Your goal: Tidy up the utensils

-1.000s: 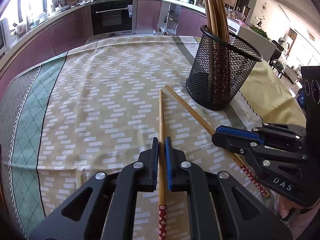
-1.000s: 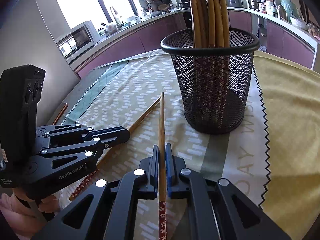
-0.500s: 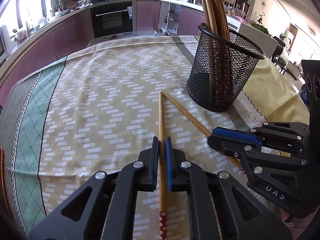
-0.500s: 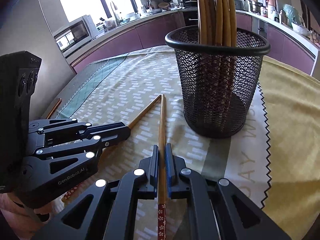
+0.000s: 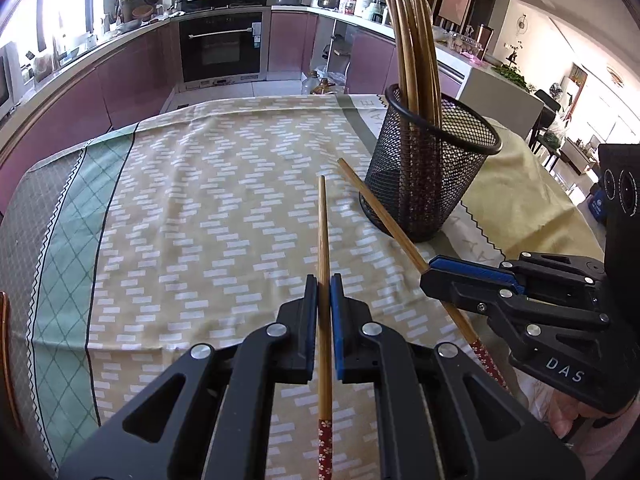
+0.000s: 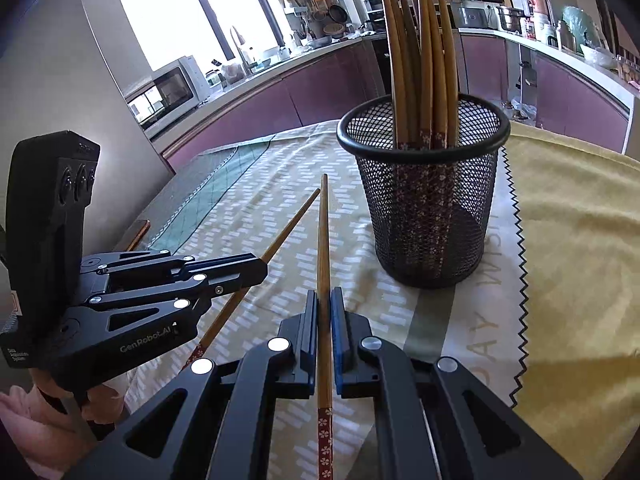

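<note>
Now, step: each gripper carries one chopstick toward the holder (image 6: 424, 200); insertion not yet done, by my reading.
Left gripper (image 5: 324, 300): fingers pinch left chopstick (image 5: 323, 240), tip forward, floral end behind the fingers.
Right gripper (image 6: 324, 312): fingers pinch right chopstick (image 6: 323, 240) likewise.
Holder: ahead and right of both fingers, upright, already full of chopsticks (image 6: 420, 60).
Advice: raise tips above the rim, tilt floral end down to match the stored set, enter one at a time, aim for the open side of the holder.
Risk: sticks crossing; nudging the light mesh holder.
Bench: patterned cloth (image 5: 200, 200), yellow cloth (image 6: 580, 220) right of the holder.
Room: kitchen, oven (image 5: 222, 46), microwave (image 6: 168, 88).
</note>
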A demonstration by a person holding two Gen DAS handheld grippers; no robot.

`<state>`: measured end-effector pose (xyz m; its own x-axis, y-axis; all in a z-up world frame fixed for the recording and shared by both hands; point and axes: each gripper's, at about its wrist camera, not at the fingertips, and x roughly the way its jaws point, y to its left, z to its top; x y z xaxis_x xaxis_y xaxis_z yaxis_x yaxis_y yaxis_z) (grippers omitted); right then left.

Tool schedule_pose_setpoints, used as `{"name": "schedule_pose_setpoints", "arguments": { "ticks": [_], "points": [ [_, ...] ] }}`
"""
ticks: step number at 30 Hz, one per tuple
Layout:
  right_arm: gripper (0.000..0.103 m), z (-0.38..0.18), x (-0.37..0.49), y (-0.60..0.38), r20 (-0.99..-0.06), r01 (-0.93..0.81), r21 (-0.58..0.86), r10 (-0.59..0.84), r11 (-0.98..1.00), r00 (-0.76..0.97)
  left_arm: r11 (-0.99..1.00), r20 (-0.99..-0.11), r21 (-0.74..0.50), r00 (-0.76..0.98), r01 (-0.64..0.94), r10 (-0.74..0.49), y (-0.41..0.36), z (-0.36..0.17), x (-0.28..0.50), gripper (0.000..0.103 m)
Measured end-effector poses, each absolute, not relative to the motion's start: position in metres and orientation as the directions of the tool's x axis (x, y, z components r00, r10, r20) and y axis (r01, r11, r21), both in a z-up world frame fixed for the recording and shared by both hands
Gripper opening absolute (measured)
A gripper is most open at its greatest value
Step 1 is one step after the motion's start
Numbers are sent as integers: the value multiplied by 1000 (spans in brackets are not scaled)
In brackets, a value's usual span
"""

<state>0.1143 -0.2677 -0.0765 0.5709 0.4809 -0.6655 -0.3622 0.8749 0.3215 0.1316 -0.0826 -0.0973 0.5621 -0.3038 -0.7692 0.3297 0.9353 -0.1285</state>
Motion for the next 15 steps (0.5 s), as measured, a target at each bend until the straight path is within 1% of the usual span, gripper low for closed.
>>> {"name": "schedule_pose_setpoints", "arguments": {
  "ticks": [7, 15],
  "points": [
    [6, -59, 107, -268, -625, -390, 321, 502, 863, 598, 922, -737, -160, 579, 352, -349, -79, -77, 123, 7],
    [6, -48, 105, -275, -597, -400, 320, 511, 859, 619, 916, -707, -165, 604, 365, -368, -79, -59, 114, 7]
  ]
}}
